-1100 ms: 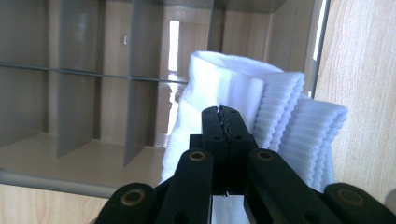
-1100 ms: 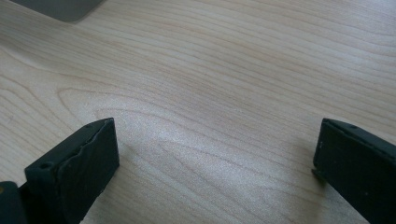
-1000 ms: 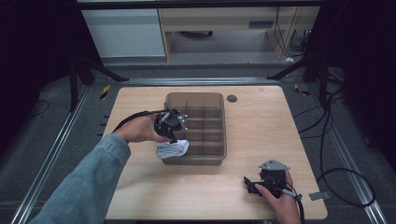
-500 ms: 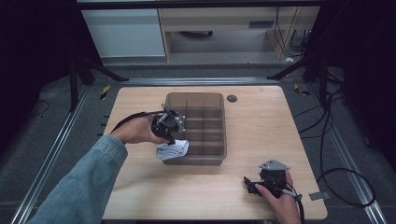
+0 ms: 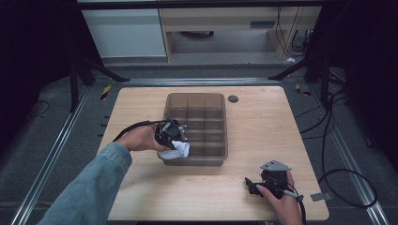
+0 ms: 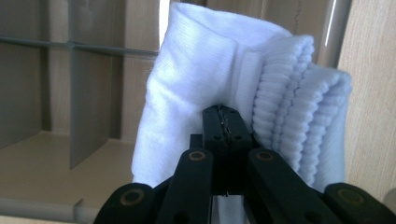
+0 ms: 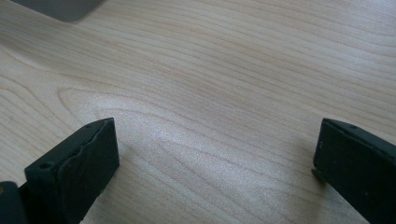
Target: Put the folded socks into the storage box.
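Here, at the near left corner of the divided bin [image 5: 197,124], the left tongs [image 5: 180,144] are clenched on a folded white sock [image 5: 179,149], pinching it where the smooth knit meets the ribbed cuff. In the left gripper view the jaws stand pressed together with the white sock [image 6: 219,84] bulging up on either side of them (the ribbed folds lie to the right of the pinch). The sock hangs over the bin's near left compartment, just at the wall, with the grey dividers [image 6: 74,93] behind it; whether it touches the floor of the compartment I cannot tell. A denim sleeve [image 5: 89,187] reaches in from the lower left to that hand.

The right tongs [image 5: 251,186] rest low over the tabletop [image 5: 263,126] near its front right edge, well apart from the bin. Their jaws are spread wide with nothing between them, bare wood grain showing across the gap in the right gripper view. A small dark disc [image 5: 233,99] sits on the tabletop beyond the bin's far right corner.
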A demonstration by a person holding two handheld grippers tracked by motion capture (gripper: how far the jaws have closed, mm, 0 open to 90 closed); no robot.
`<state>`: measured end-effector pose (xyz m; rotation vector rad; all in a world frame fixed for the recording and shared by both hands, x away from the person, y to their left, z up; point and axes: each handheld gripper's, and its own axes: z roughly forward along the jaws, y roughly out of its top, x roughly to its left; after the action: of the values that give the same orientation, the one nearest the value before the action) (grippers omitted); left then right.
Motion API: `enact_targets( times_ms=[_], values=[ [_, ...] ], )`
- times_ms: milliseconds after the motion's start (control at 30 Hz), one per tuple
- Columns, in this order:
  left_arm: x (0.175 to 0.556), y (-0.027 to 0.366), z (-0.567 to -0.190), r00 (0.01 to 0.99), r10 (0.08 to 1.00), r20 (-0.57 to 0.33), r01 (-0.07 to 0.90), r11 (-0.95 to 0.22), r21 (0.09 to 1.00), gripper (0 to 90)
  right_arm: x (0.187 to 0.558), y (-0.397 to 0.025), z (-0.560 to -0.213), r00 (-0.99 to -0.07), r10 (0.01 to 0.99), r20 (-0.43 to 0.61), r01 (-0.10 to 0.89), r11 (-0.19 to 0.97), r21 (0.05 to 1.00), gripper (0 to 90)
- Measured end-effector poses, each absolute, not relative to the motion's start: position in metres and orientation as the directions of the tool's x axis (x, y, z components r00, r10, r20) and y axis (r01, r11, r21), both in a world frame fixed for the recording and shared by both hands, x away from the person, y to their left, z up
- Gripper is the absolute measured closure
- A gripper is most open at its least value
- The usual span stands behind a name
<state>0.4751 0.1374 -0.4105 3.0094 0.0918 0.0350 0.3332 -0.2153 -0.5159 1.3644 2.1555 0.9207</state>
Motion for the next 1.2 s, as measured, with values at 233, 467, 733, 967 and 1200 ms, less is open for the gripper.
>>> enact_targets(
  times_ms=[233,467,733,967,1200],
  values=[
    [0.477,0.138,-0.421,0.997,0.079,-0.003,0.078,-0.989,0.128,89.6,0.333,-0.215,-0.516,-0.426,0.905,-0.005,0.622,0.297,0.724,0.3],
    [0.478,0.135,-0.429,0.996,0.084,-0.008,0.084,-0.991,0.106,89.7,0.333,-0.215,-0.516,-0.426,0.905,-0.005,0.622,0.297,0.724,0.3],
    [0.480,0.135,-0.435,0.995,0.094,-0.022,0.095,-0.990,0.104,89.7,0.333,-0.215,-0.516,-0.426,0.905,-0.005,0.622,0.297,0.724,0.3],
    [0.475,0.143,-0.422,0.995,0.101,0.007,0.099,-0.982,0.158,89.5,0.333,-0.215,-0.516,-0.427,0.904,-0.005,0.622,0.298,0.724,0.3],
    [0.472,0.142,-0.387,0.994,0.100,0.042,0.086,-0.965,0.249,88.1,0.333,-0.215,-0.516,-0.428,0.904,-0.004,0.622,0.298,0.724,0.3]
  ],
)
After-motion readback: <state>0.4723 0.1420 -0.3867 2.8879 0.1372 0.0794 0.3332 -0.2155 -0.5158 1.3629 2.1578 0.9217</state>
